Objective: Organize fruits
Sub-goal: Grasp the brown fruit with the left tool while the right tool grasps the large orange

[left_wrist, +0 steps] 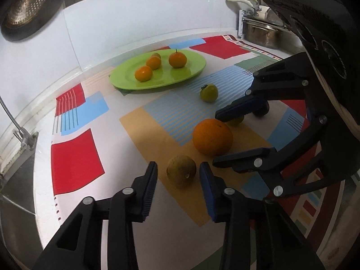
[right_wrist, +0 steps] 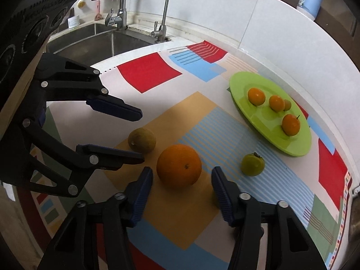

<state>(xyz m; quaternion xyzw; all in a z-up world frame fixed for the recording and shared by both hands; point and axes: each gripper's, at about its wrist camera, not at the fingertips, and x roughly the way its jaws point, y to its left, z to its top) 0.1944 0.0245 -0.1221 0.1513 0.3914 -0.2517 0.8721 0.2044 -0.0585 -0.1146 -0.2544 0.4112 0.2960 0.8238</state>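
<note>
Sink (right_wrist: 99, 42) fills only my right view's upper left; the left view alone shows a pot (left_wrist: 263, 34) upper right. Both grippers' fingers (left_wrist: 149, 189) (right_wrist: 141, 191) gape, empty.

Close wrist views, facing (shared) plate (left_wrist: 121, 76)

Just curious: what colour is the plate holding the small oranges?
Lime green plate, clearest in the right wrist view.

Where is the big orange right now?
The big orange sits on the patterned tablecloth, just ahead of the open right gripper. A brownish-green fruit lies to its left and a small green fruit to its right.
</note>
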